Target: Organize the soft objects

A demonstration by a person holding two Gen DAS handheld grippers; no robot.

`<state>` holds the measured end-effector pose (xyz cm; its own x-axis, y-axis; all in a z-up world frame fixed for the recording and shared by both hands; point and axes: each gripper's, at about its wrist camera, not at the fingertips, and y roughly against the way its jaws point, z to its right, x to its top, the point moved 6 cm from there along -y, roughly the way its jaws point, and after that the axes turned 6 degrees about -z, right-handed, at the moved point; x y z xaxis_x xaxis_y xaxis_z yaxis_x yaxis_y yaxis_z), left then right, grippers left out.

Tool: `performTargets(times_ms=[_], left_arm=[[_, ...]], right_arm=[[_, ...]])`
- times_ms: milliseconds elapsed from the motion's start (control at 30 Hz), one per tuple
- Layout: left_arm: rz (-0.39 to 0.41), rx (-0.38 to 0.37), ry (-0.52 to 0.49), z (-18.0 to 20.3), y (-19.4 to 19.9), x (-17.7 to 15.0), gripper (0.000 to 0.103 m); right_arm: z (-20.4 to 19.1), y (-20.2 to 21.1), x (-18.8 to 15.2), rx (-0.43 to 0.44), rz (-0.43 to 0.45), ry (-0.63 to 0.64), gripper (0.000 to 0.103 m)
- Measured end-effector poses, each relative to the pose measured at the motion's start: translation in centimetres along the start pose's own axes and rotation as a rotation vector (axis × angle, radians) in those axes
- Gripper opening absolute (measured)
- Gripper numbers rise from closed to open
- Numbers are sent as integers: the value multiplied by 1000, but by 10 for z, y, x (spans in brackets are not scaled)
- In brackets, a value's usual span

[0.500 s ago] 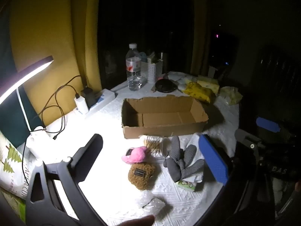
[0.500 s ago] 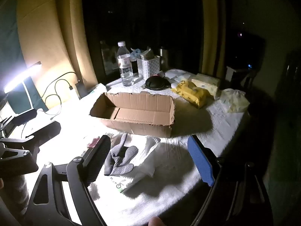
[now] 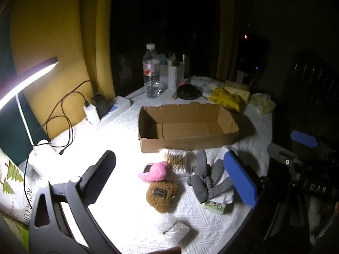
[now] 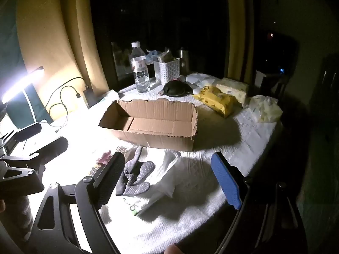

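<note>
An open, empty cardboard box point(image 3: 186, 127) point(image 4: 152, 120) sits mid-table. In front of it lie a pink plush point(image 3: 153, 171), a brown plush pouch point(image 3: 163, 194), a grey dotted glove point(image 3: 206, 180) point(image 4: 133, 175), a white cloth point(image 4: 167, 169), a pack of cotton swabs point(image 3: 174, 158) and a bubble-wrap piece point(image 3: 175, 230). My left gripper point(image 3: 169, 175) is open above the plush toys, holding nothing. My right gripper point(image 4: 169, 175) is open above the glove and cloth, holding nothing. The left gripper also shows at the left edge of the right wrist view.
A bright desk lamp point(image 3: 25, 80), power strip with chargers point(image 3: 106, 110) and cables stand at left. A water bottle point(image 3: 151, 72), white basket point(image 4: 167, 69), black round object point(image 4: 177, 89), yellow packs point(image 4: 218, 101) and tissues sit behind the box. The table edge drops off at right.
Both grippers have shifted only slightly; the objects on the table have not moved.
</note>
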<state>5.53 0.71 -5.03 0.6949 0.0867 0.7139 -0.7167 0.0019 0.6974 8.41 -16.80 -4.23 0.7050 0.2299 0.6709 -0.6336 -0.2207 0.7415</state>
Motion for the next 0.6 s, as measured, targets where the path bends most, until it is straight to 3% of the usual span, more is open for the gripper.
performTargets(times_ms=[600], left_arm=[[-16, 9, 2, -3, -6, -1, 102]], right_arm=[[-3, -12, -5, 9, -13, -1, 87]])
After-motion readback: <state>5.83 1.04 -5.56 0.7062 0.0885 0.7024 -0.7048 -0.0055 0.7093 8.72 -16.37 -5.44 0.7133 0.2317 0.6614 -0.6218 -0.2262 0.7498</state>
